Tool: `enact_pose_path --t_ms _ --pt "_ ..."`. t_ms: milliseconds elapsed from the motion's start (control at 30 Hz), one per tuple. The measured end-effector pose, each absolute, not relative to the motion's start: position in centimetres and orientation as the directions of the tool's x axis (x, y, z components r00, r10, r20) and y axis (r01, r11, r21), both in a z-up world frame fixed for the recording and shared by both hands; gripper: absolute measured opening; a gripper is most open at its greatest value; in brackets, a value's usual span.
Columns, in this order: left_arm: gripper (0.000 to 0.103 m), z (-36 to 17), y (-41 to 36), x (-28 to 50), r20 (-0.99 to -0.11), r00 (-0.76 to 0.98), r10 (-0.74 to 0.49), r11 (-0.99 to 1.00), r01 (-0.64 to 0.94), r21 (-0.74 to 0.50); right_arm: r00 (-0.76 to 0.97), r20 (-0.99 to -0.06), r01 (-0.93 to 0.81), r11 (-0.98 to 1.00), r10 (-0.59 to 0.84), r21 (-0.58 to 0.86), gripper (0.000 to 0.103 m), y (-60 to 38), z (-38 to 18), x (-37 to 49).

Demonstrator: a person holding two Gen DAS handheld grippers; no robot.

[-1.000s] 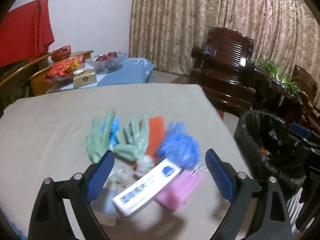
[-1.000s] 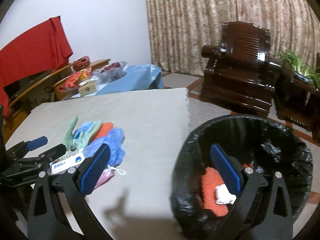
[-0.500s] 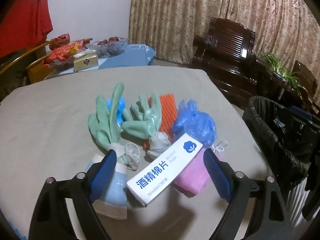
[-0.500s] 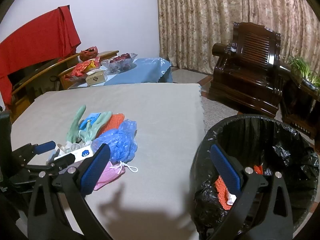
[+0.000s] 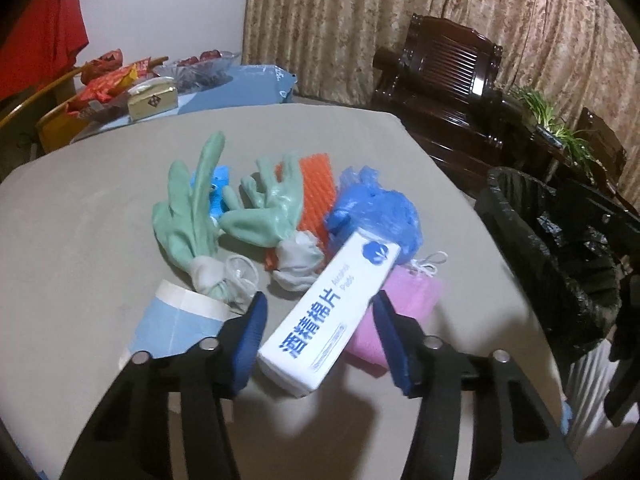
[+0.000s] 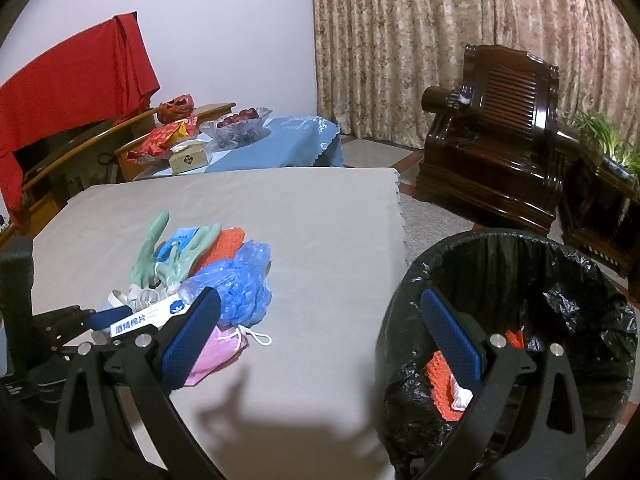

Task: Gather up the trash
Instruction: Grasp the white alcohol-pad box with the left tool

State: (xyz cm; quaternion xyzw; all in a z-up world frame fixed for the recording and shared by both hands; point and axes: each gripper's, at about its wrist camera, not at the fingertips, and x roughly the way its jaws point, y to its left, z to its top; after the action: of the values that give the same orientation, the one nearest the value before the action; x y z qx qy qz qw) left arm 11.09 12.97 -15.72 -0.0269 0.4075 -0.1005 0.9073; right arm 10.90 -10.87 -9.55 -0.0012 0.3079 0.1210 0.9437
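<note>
Left gripper closing around white box
Pads not yet pressing; right gripper gapes empty near the bin.

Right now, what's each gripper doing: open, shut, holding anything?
Left gripper: jaws closing around the white box, pads not yet pressing it.
Right gripper: open, empty, by the bin.

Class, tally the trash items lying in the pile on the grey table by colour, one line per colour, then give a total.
Green rubber gloves: 2
Blue (crumpled plastic bag, flat paper packet, small wrapper): 3
Orange foam net: 1
Pink cloth pouch: 1
White cardboard box: 1
Total: 8
</note>
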Motion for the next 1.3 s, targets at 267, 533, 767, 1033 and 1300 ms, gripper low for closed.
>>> enact_pose_path --t_ms 267,533,767,1033,1300 --pt "0.054 -16.7 11.8 12.1 -0.759 0.617 -0.208 0.977 0.171 -0.128 0.785 -0.578 -0.225 0.972 0.224 0.071 0.098 -11.4 -9.6 10.6" --pt "0.036 -16.7 11.4 12.2 -0.756 0.616 -0.220 0.975 0.164 -0.150 0.787 -0.577 -0.219 0.973 0.218 0.069 0.098 -11.7 -9.4 10.5" --pt "0.035 -13.3 12.0 11.2 -0.690 0.683 -0.238 0.971 0.157 -0.179 0.787 -0.573 -0.234 0.970 0.229 0.066 0.097 -11.2 -9.2 10.7" --pt "0.035 -11.3 13.7 11.9 -0.648 0.744 -0.160 0.986 0.089 -0.142 0.789 -0.552 -0.275 0.958 0.269 0.074 0.097 -9.1 -8.7 11.8" --pt "0.034 -12.1 15.4 13.2 -0.658 0.745 -0.112 0.990 0.029 -0.135 0.762 -0.564 -0.331 0.940 0.319 0.084 0.097 -5.2 -9.9 13.7"
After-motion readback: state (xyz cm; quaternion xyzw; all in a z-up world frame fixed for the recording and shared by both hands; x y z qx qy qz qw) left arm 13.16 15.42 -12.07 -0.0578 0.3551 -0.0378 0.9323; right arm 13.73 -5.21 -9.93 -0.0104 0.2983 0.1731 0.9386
